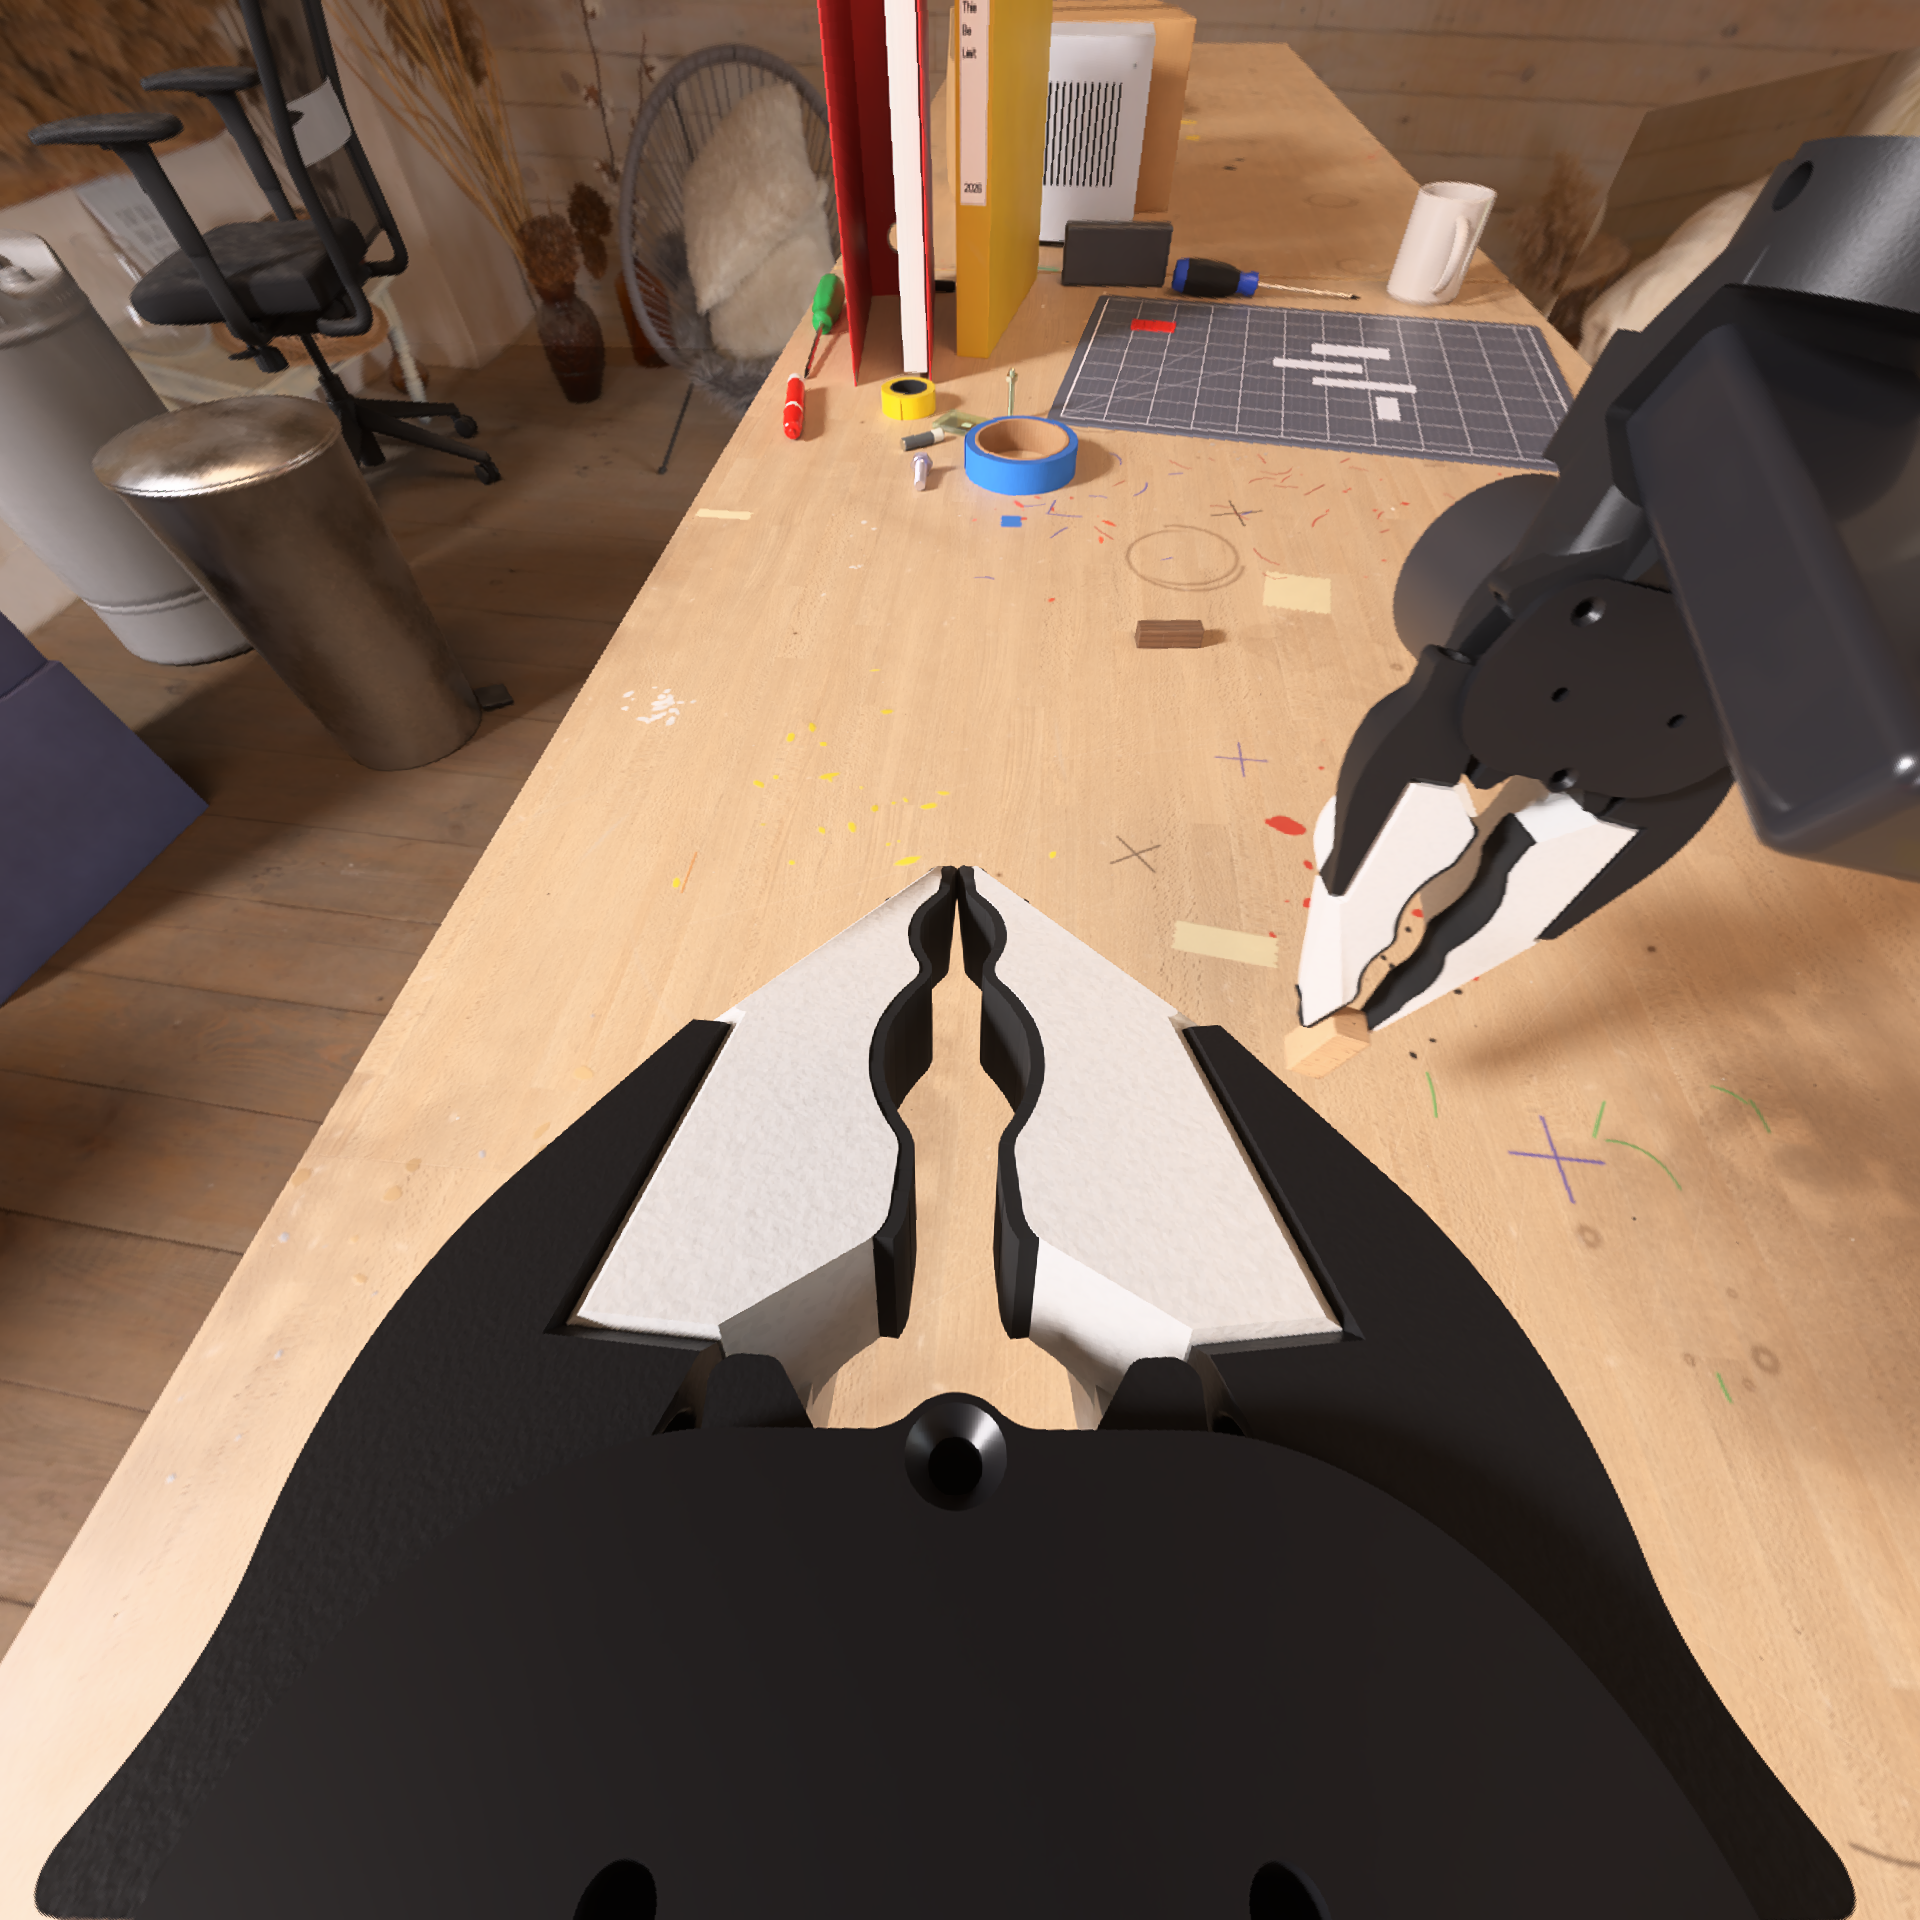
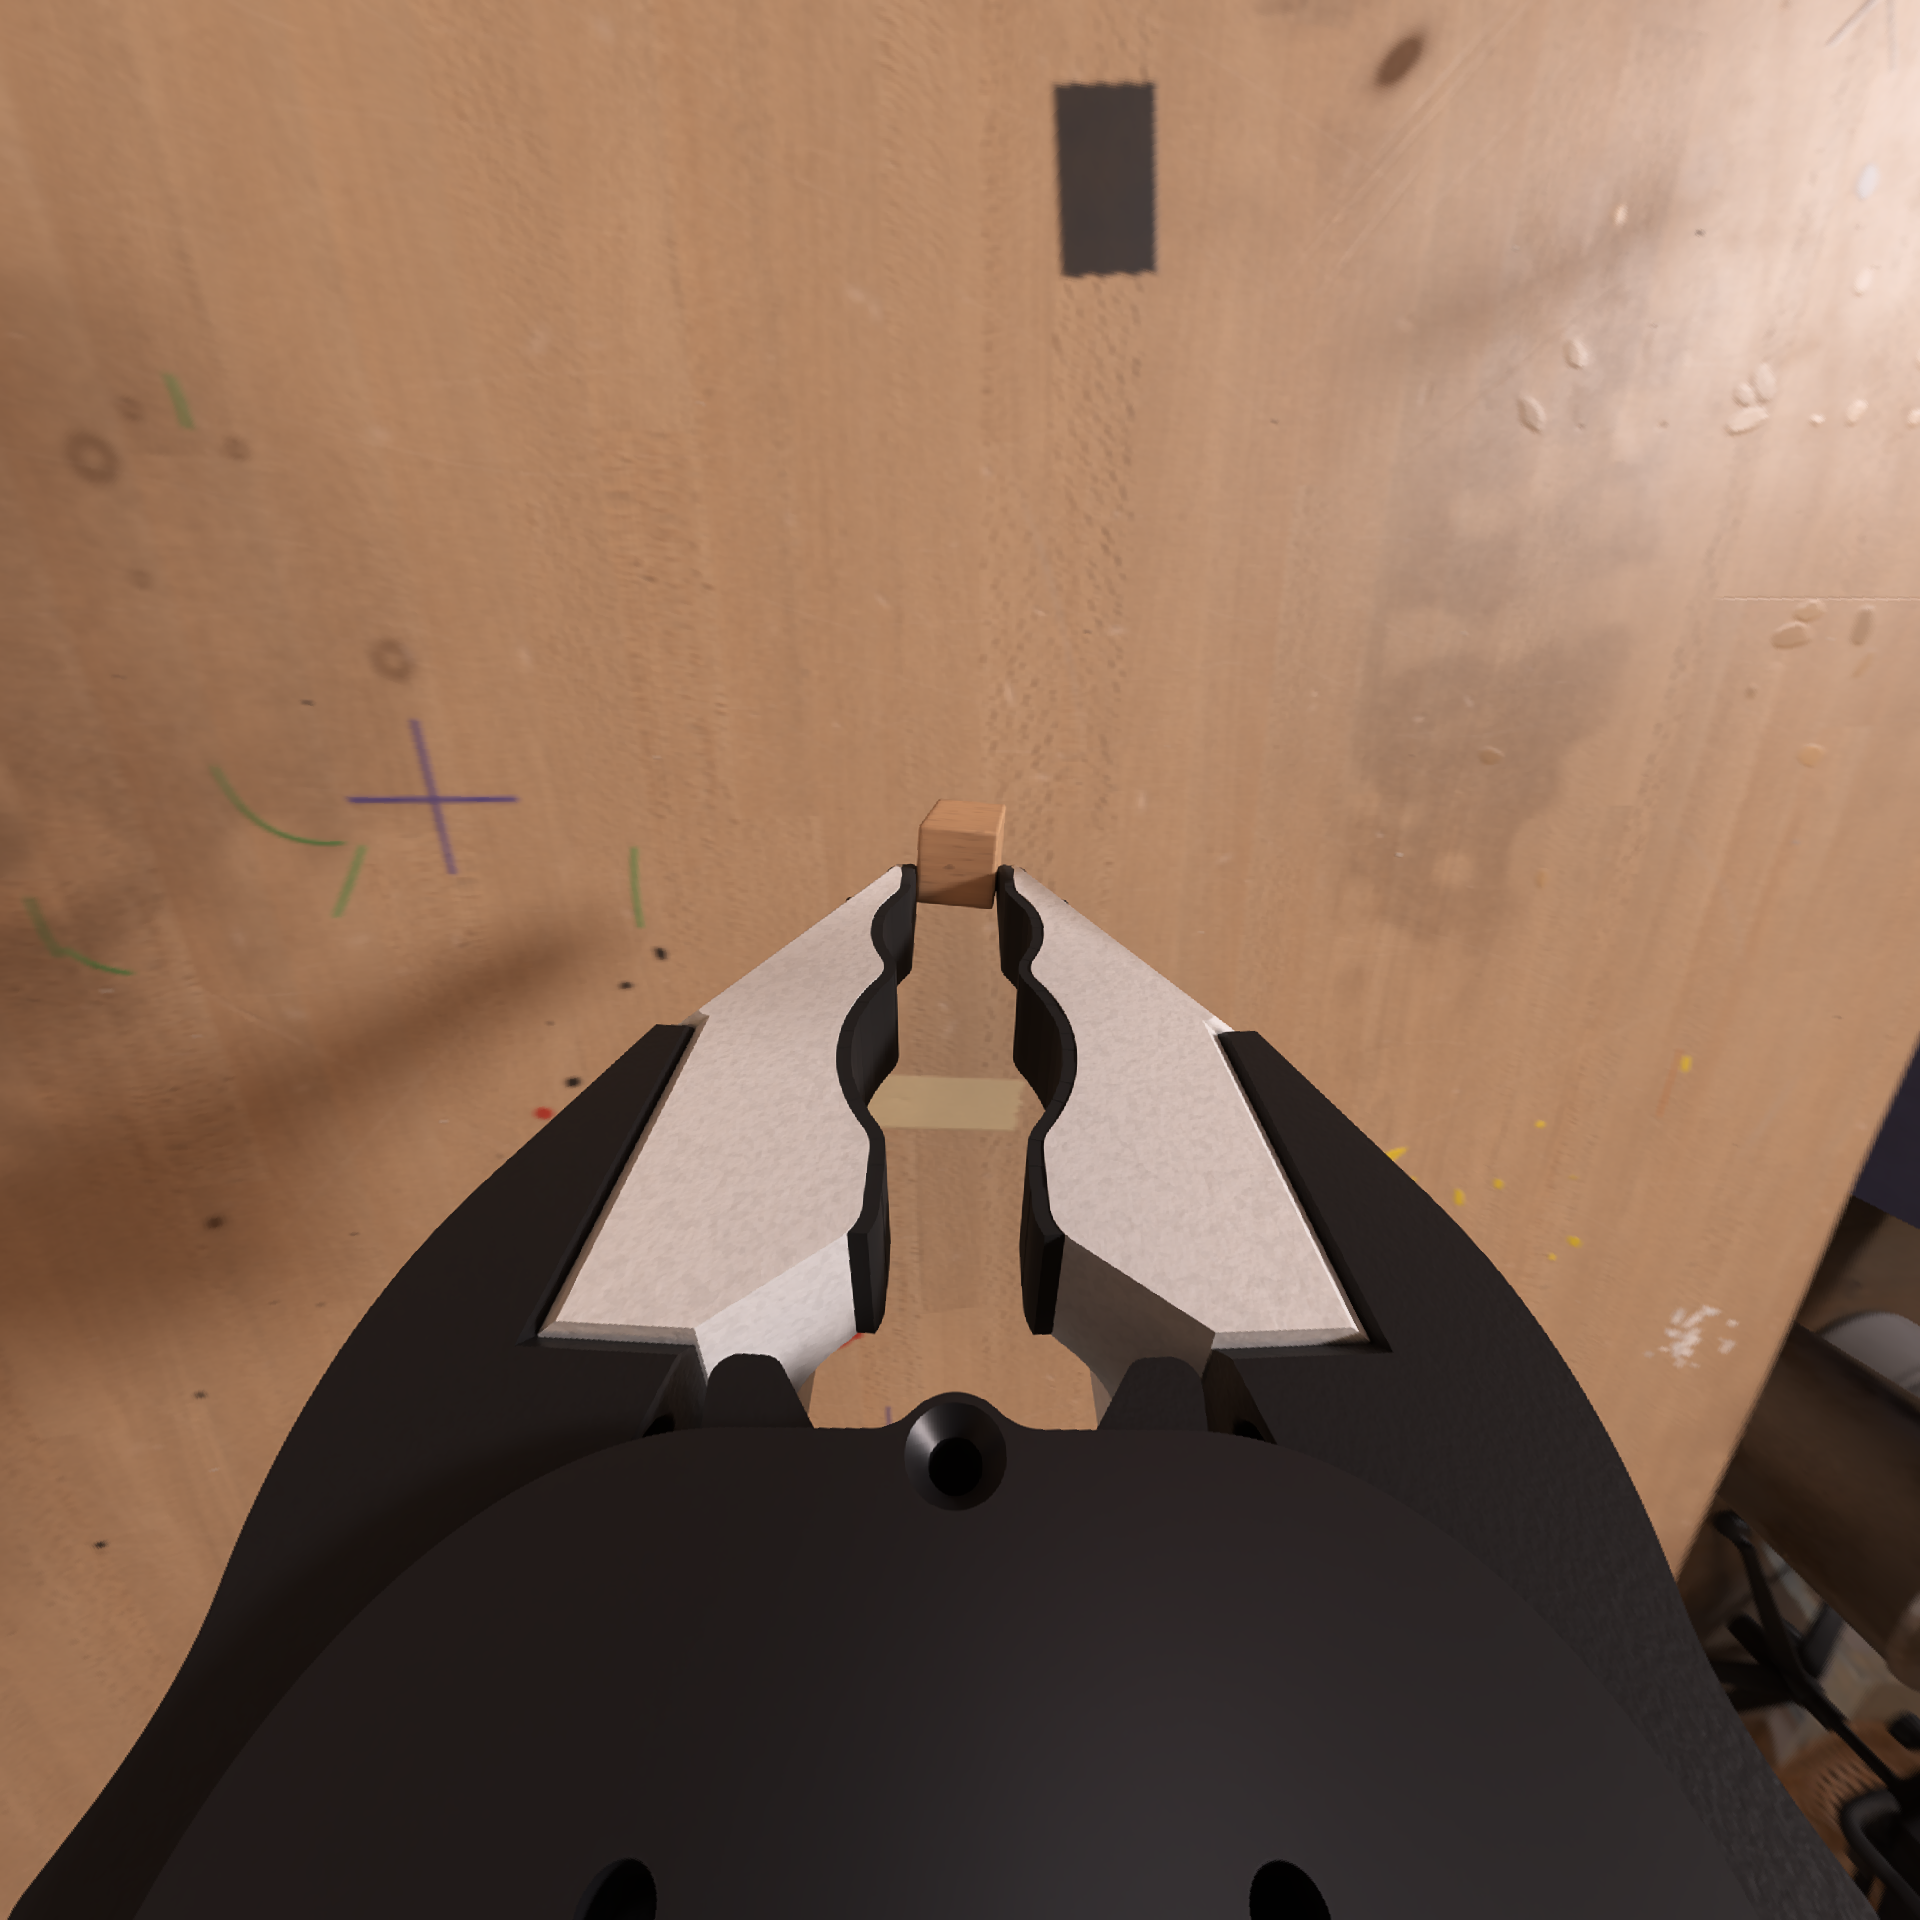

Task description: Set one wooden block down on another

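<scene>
A small light wooden block [image 2: 961,854] sits between the fingertips of my right gripper [image 2: 956,883], which is shut on it low over the wooden table [image 2: 1247,520]. In the left wrist view the right gripper [image 1: 1340,1018] points down at the right, with the light block [image 1: 1325,1049] at its tips, at or just above the tabletop. A dark brown wooden block [image 1: 1169,634] lies flat on the table farther back, apart from both grippers. My left gripper [image 1: 956,878] is shut and empty, hovering over the table to the left of the light block.
A blue tape roll [image 1: 1020,454], a yellow tape roll [image 1: 907,398], a grey cutting mat [image 1: 1309,374], a white mug [image 1: 1439,241], a screwdriver [image 1: 1216,278] and upright binders [image 1: 997,177] stand at the back. The table's left edge [image 1: 582,707] drops to the floor.
</scene>
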You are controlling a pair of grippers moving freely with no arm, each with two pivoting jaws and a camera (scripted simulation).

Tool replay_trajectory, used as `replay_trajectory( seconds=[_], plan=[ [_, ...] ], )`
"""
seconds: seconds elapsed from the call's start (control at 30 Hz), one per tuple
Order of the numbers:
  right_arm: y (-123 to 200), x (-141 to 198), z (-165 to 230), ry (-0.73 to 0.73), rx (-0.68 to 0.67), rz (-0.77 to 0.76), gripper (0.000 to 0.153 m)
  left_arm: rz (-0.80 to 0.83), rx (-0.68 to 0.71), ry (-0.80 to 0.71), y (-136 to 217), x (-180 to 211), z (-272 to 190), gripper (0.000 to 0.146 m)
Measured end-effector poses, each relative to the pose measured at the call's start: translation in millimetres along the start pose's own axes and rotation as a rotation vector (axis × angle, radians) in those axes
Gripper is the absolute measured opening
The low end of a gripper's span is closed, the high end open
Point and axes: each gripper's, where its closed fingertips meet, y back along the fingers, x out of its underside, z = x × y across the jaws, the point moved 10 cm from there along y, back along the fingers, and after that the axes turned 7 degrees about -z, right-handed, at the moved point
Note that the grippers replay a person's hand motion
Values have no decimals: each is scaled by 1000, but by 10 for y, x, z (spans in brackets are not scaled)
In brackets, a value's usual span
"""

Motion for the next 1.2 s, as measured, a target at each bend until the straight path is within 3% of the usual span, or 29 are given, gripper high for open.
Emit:
replay_trajectory(
  seconds=[0.2, 0.47, 0.57, 0.7, 0.9, 1.0, 1.07, 1.2],
  plan=[
    [47, -28, 311, 0, -83, -19, 15, -9, 5, 13, 1, 9, 8, 0],
    [42, 9, 393, -16, -25, 0, 15, 11, -1, -2, -4, -12, 0, 0],
    [71, -23, 311, -65, -119, -49, 15, 13, -3, -4, -5, -13, -2, 0],
    [241, -85, 173, -194, -352, -146, 15, 12, -3, -8, -5, -12, -3, 0],
    [440, -62, 394, -164, -420, -181, 15, 17, 0, -13, -6, -16, 0, 0],
    [779, 119, 655, -169, -431, -263, 15, 25, -2, -22, -8, -24, -3, 0],
    [1209, 321, 794, -199, -357, -340, 15, 28, -1, -27, -9, -27, -4, 0],
    [2226, 955, 878, -431, 44, -452, 15, 20, 1, -23, -8, -20, -1, 0]
  ],
)
